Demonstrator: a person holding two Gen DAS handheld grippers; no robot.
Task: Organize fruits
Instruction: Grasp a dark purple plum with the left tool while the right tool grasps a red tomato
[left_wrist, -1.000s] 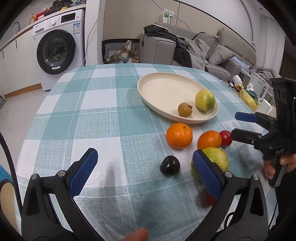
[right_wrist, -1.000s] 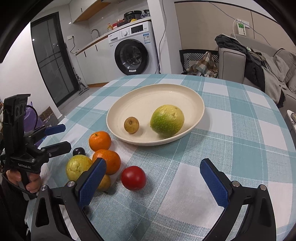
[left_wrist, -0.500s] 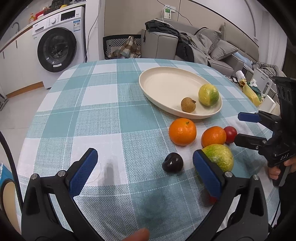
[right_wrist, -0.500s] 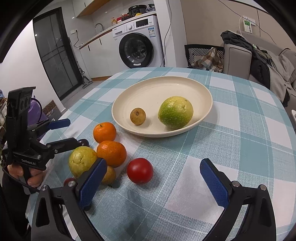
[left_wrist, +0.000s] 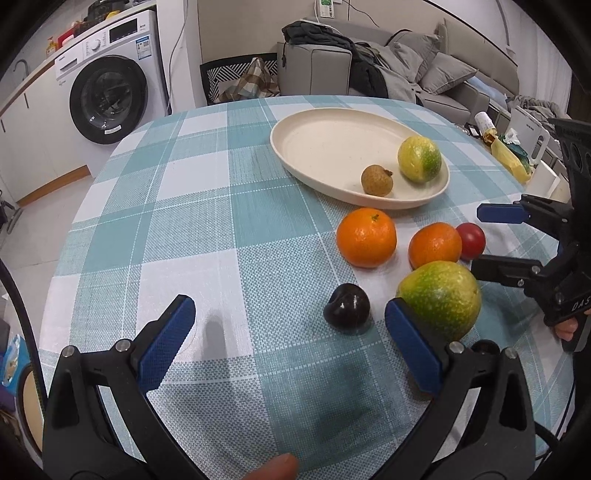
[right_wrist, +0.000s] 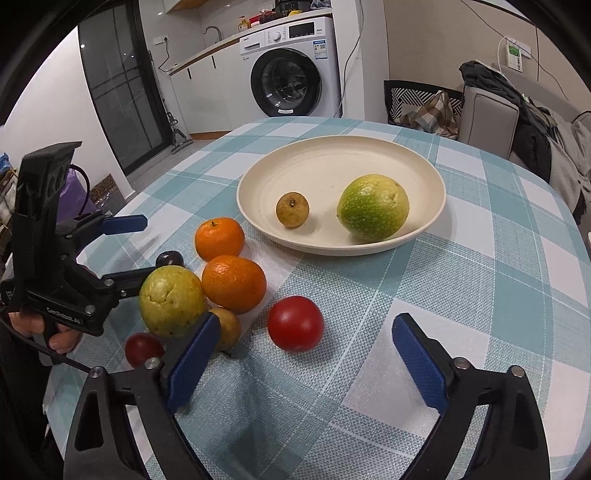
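A cream plate (left_wrist: 321, 147) (right_wrist: 332, 162) holds a green-yellow fruit (left_wrist: 419, 158) (right_wrist: 373, 206) and a small brown longan (left_wrist: 376, 180) (right_wrist: 292, 209). On the cloth lie two oranges (left_wrist: 366, 237) (left_wrist: 434, 246), a red tomato (left_wrist: 471, 240) (right_wrist: 295, 323), a dark plum (left_wrist: 347, 309) (right_wrist: 169, 258), a green-yellow fruit (left_wrist: 441, 299) (right_wrist: 171, 301), a small brown fruit (right_wrist: 227, 328) and a dark red fruit (right_wrist: 143, 349). My left gripper (left_wrist: 290, 332) is open and empty, the plum just ahead of it. My right gripper (right_wrist: 308, 350) is open and empty, the tomato between its fingertips' line.
The round table has a teal checked cloth (left_wrist: 184, 221). A washing machine (left_wrist: 107, 81), a chair with a plaid cloth (left_wrist: 243, 79) and a grey sofa with clothes (left_wrist: 369, 70) stand beyond the far edge. Each gripper shows in the other's view.
Both grippers have come lower and closer to the loose fruits. The tomato now sits nearer my right gripper's fingers, the plum nearer my left gripper. No fruit has moved.
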